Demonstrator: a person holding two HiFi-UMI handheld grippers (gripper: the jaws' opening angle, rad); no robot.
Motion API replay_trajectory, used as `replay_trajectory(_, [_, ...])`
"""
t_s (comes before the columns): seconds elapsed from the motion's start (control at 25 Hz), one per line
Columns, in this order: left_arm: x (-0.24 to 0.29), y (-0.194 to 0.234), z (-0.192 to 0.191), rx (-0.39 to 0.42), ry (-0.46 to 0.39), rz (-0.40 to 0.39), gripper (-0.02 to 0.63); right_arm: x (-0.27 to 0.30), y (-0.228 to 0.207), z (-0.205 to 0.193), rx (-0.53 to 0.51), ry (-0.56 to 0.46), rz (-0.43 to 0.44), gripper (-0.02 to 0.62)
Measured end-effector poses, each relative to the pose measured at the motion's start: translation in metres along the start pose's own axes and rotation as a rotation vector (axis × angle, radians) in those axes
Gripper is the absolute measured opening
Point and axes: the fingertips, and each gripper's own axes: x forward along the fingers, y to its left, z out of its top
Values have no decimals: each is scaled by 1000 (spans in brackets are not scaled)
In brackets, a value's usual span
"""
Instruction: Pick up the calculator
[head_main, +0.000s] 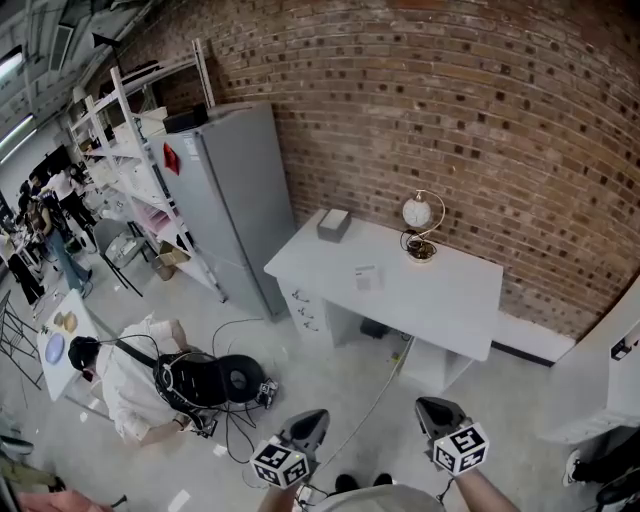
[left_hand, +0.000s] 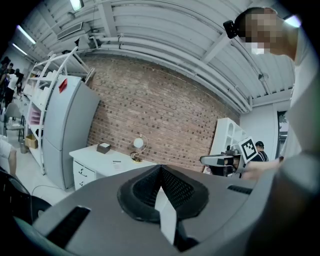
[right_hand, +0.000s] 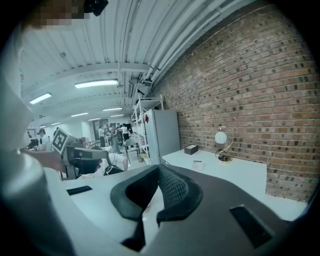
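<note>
The calculator (head_main: 367, 277) is a small flat pale slab that lies near the middle of a white desk (head_main: 450, 300) against the brick wall. It shows small in the left gripper view (left_hand: 116, 161) and in the right gripper view (right_hand: 197, 163). Both grippers hang far short of the desk, at the bottom of the head view. My left gripper (head_main: 312, 418) (left_hand: 160, 169) has its jaws together with nothing between them. Beside it, my right gripper (head_main: 432, 408) (right_hand: 159, 169) is shut and empty too. Each gripper points roughly level toward the desk.
On the desk stand a grey box (head_main: 333, 224) at the back left and a round clock on a wire stand (head_main: 418, 222). A grey fridge (head_main: 235, 190) and white shelving (head_main: 130, 130) flank its left. A person crouches on the floor (head_main: 130, 385) among cables. A white cabinet (head_main: 610, 370) stands at right.
</note>
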Motion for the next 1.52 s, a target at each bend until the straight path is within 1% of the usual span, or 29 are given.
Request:
replay_trajectory(0.08, [0, 2, 0, -3, 1, -2, 15, 1, -3, 1, 9, -5, -12, 7])
replay_trajectory(0.32, [-6, 6, -8, -10, 6, -4, 15, 3, -3, -4, 16, -1, -36, 66])
replay_trajectory(0.64, [-15, 18, -14, -22, 20, -17, 15, 11, 10, -7, 31, 16, -34, 155])
replay_trajectory(1.0, [-27, 32, -23, -21, 34, -49, 15, 20, 19, -14, 59, 27, -80, 197])
replay_trajectory(1.24, [-30, 39, -29, -29, 45, -54, 15, 22, 20, -15, 83, 23, -105, 201])
replay_trajectory(1.52, [-10, 50, -29, -38, 65, -50, 15, 36, -1, -24, 111, 44, -114, 204])
